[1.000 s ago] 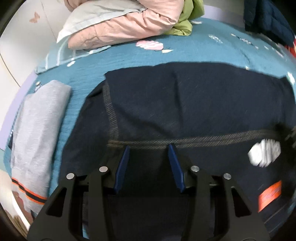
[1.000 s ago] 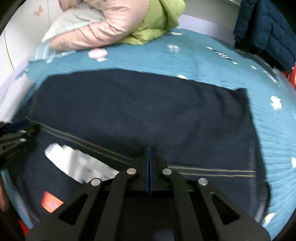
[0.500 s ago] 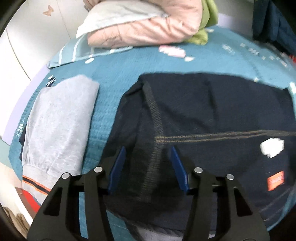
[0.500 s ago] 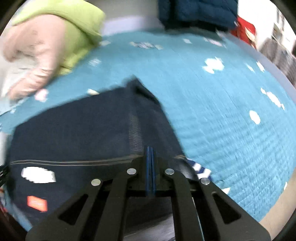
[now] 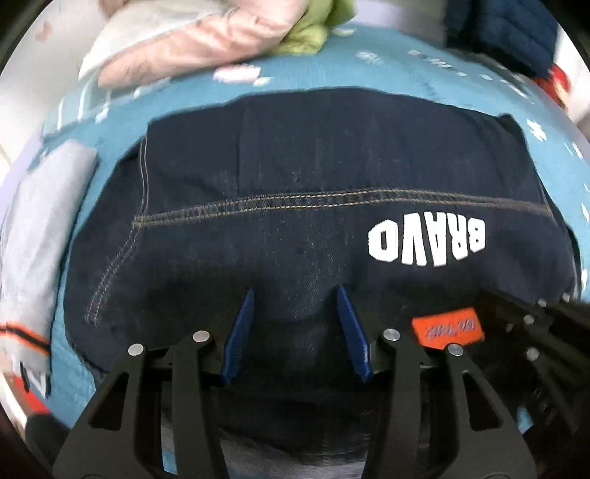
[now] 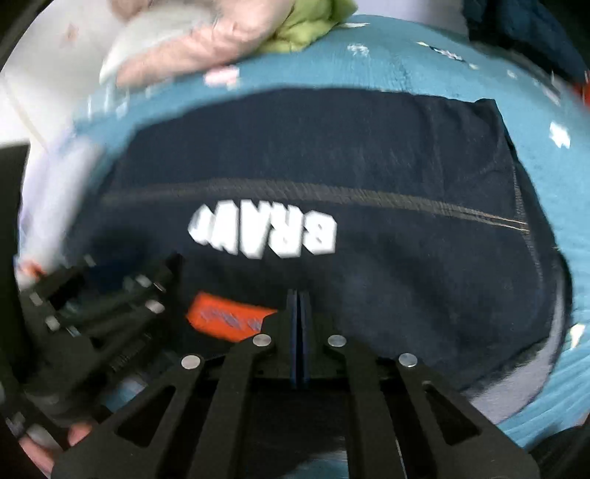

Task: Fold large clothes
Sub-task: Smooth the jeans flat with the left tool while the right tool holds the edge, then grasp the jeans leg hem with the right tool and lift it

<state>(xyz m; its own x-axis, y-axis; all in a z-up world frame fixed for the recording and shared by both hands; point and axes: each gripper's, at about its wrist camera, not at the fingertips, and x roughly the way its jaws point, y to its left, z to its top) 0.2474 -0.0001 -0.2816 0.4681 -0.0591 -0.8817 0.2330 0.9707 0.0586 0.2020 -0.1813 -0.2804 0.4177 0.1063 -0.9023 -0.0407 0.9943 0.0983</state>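
A dark navy garment (image 5: 332, 165) with tan stitching lies spread flat on the teal bedspread (image 5: 332, 77). It bears white BRAVO lettering (image 5: 426, 243) and an orange patch (image 5: 448, 328). My left gripper (image 5: 295, 289) hovers over its near part, blue fingers apart, with only cloth showing below them. To its right is my right gripper (image 5: 534, 331). In the right wrist view the right gripper (image 6: 298, 291) is shut, pads together, nothing seen between them, just right of the orange patch (image 6: 225, 318). The left gripper (image 6: 110, 294) is at the left there, over the garment (image 6: 332, 154).
A folded grey garment (image 5: 40, 221) with an orange stripe lies left of the navy one. A pink padded jacket (image 5: 206, 40) and a green one (image 5: 306, 33) are piled at the back. A dark blue quilted jacket (image 5: 509, 33) lies back right. A hand (image 6: 40, 446) shows bottom left.
Half a second ago the left gripper was over the garment's left edge and the right gripper over its right edge. Both are now back near the middle, by the lettering. Jaws unchanged.
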